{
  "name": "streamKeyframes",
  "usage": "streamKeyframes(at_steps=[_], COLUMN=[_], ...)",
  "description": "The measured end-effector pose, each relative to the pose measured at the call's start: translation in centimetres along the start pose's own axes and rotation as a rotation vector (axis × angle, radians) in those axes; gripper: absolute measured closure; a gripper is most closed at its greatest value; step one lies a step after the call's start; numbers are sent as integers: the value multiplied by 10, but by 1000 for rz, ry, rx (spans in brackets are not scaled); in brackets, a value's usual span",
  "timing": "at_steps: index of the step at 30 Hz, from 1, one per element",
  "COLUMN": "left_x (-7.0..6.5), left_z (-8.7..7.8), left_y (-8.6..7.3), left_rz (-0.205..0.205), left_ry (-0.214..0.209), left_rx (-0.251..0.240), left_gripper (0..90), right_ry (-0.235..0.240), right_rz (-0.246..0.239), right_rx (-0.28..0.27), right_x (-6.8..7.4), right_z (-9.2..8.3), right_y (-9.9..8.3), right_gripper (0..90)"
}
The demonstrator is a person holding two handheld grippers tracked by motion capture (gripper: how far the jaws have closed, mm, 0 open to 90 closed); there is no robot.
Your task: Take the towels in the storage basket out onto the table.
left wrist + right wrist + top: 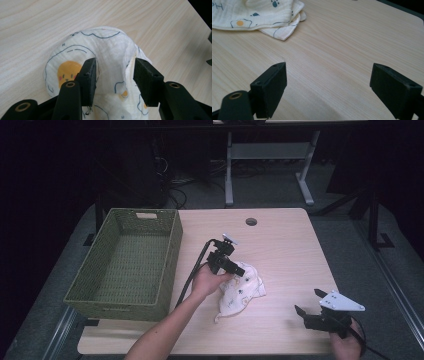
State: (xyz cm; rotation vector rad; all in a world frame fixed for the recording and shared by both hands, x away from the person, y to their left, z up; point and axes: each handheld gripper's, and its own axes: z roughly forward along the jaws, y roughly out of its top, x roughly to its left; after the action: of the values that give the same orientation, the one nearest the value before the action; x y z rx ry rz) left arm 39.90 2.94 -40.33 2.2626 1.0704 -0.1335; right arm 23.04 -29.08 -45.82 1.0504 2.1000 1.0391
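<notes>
Cloth (241, 291): soft, crinkled white muslin, printed with dark blue outlines and yellow-orange blobs; bunched in a loose heap near the middle of the table (280, 250), toward the near edge. Left gripper view adds detail: a raised fold of the cloth (110, 57) humps up between the two black jaws, a small orange face-like print just left of them. Left gripper (239, 270) sits on the heap, jaws apart with fabric between them, not pressed shut.

Right gripper view catches the cloth's layered corner (284, 33), lying flat on pale, straight-grained wood laminate.

Right gripper (308, 303): near the table's near right corner, well apart from the cloth, jaws spread wide over bare tabletop, grey three-cornered plate on top.

High view adds an olive-green woven basket (172, 255), rectangular, at the table's left edge, and a round hole (251, 222) near the far edge.
</notes>
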Motion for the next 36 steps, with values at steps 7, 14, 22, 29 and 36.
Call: streamKeyframes(at_steps=[7, 14, 22, 29, 36], left_x=[1, 4, -3, 1, 1], left_z=[-4, -6, -14, -20, -26], left_y=[-10, -16, -21, -34, -42], left_rz=[15, 12, 55, 31, 30], left_ry=[-1, -7, 17, -8, -6], left_rx=[-28, -58, -88, -124, -151], left_gripper=[485, 450, 403, 371, 354], right_ry=[1, 4, 5, 13, 9], right_rz=[2, 9, 10, 7, -1], right_rx=[3, 14, 16, 28, 29], right_x=[0, -3, -3, -1, 4], right_z=[0, 2, 3, 7, 7], right_y=[-1, -4, -4, -3, -1], right_gripper=[137, 137, 137, 137, 137])
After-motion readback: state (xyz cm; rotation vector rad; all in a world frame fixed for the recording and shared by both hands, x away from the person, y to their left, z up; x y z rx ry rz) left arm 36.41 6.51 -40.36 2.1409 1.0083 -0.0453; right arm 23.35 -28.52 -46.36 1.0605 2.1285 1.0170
